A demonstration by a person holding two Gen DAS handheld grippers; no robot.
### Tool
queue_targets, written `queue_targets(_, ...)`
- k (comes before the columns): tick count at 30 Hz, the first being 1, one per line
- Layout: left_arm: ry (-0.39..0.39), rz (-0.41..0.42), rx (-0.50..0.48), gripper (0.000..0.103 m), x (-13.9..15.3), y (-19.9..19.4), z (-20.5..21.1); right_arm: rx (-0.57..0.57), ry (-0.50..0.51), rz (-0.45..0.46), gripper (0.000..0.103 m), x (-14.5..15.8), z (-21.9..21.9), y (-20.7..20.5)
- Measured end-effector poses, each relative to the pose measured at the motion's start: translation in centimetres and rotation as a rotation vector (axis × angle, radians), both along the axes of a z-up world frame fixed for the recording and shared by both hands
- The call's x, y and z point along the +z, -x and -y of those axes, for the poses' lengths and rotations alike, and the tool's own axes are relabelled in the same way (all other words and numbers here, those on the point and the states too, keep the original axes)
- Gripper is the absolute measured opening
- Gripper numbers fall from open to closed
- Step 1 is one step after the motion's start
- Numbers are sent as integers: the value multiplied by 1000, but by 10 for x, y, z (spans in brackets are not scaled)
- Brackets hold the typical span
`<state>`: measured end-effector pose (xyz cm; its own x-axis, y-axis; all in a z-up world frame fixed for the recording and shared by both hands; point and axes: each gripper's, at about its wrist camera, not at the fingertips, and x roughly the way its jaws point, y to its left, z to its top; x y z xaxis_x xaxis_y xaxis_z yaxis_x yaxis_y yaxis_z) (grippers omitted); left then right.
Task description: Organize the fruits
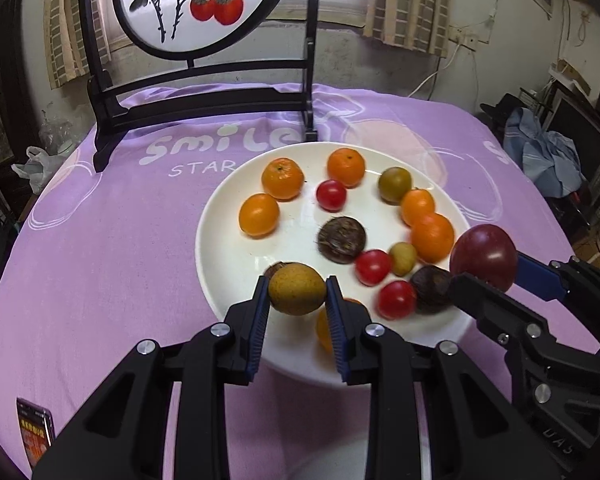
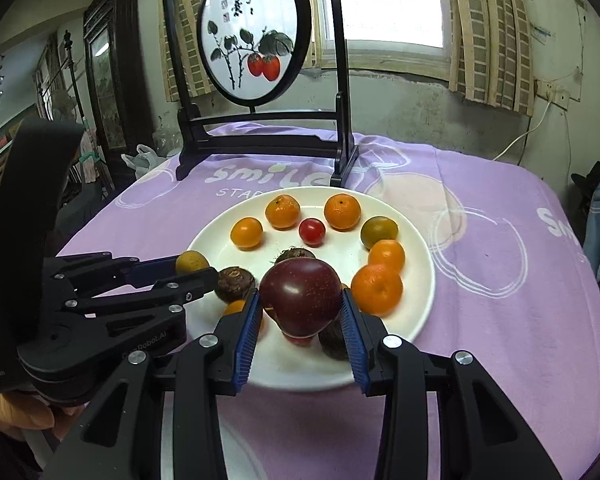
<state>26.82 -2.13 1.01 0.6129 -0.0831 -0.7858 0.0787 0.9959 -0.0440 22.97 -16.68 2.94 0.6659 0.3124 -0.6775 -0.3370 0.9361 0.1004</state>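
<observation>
My left gripper [image 1: 297, 289] is shut on a small yellow-brown fruit [image 1: 297, 289], held above the near rim of the white plate [image 1: 216, 236]. My right gripper [image 2: 300, 304] is shut on a dark red plum [image 2: 300, 298], also above the plate's near side. In the left wrist view the right gripper [image 1: 485, 271] with its plum [image 1: 483, 256] shows at the right. In the right wrist view the left gripper [image 2: 194, 266] with the yellow-brown fruit [image 2: 191, 262] reaches in from the left. On the plate [image 2: 420, 280] lie several oranges, red cherry tomatoes, greenish fruits and dark brown chestnut-like ones.
A purple cloth [image 1: 120, 240] printed with "smile" covers the table. A dark wooden stand with a round painted screen [image 1: 196, 4] rises behind the plate. A phone [image 1: 34, 430] lies near the front left edge. Clutter and blue clothing [image 1: 548, 152] sit off the right side.
</observation>
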Motion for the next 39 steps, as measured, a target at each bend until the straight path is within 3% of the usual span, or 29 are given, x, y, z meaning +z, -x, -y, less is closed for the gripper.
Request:
queue_targets(4, 22, -28, 8, 28, -12, -22, -2, -17, -3, -22, 42, -12, -6, -23)
queue_targets(7, 31, -39, 46, 50, -18, -34, -5, -51, -5, -13, 48, -17, -5, -34)
queue_targets(8, 37, -40, 61, 62, -20, -37, -7, -58, -11, -13, 49, -17, -3, -36)
queue_targets(15, 33, -21, 87, 75, -16, -24, -8, -55, -12, 30, 56, -6, 11, -18)
queue_targets(21, 21, 0, 82, 81, -8, 8, -5, -47, 27, 42, 69, -4, 16, 16)
queue_targets(23, 19, 10, 81, 82, -5, 21, -4, -51, 25, 36, 78, -5, 18, 28)
queue_targets(26, 8, 31, 70, 84, 2, 44, -1, -72, 27, 52, 99, -4, 23, 46)
queue_targets(30, -17, 58, 70, 90, 9, 75, 3, -115, 38, 45, 99, -9, 30, 65)
queue_targets(39, -27, 78, 70, 91, 17, 121, 3, -127, 46, 42, 99, -13, 29, 105)
